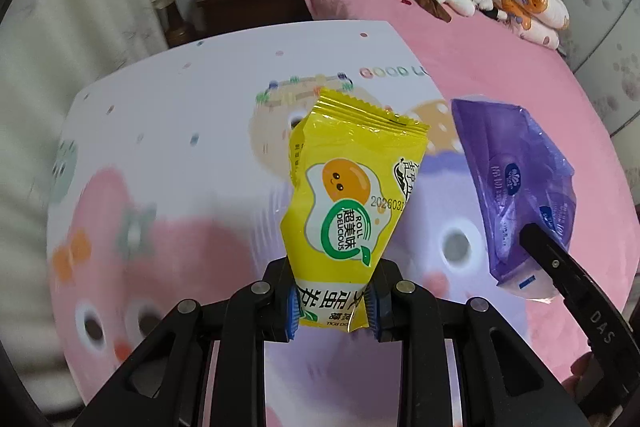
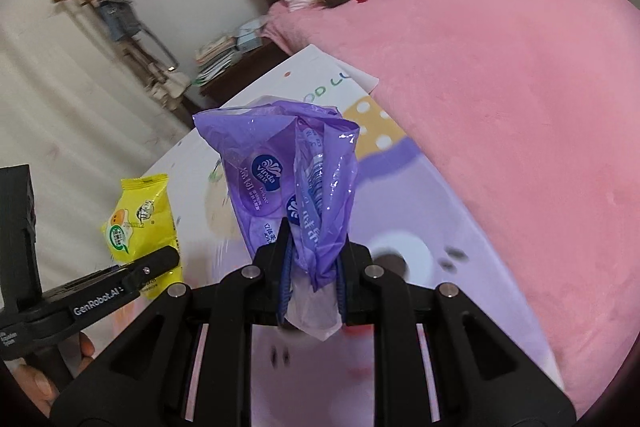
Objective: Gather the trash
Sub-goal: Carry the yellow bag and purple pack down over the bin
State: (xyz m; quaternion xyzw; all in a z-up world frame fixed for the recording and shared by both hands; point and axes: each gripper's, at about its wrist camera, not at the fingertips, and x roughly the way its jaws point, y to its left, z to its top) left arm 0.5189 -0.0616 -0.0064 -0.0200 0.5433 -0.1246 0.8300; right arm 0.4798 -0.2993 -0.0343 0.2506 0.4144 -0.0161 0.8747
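The left claw is clenched on the yellow snack wrapper, the right claw on the purple tissue pack. Both packets stand upright from the claws, lifted above the counter; no bin shows.

black linked tool, silver pivot screws, seemingly blue pads

Lighting is even, soft and indoor; its source is not visible. Shadows are faint. Both fisheye views bend straight lines strongly, with dark vignette at the corners. The printed mat smears with motion blur, most at its lower part. The yellow snack wrapper reads sharp; the purple tissue pack shows small glare spots.
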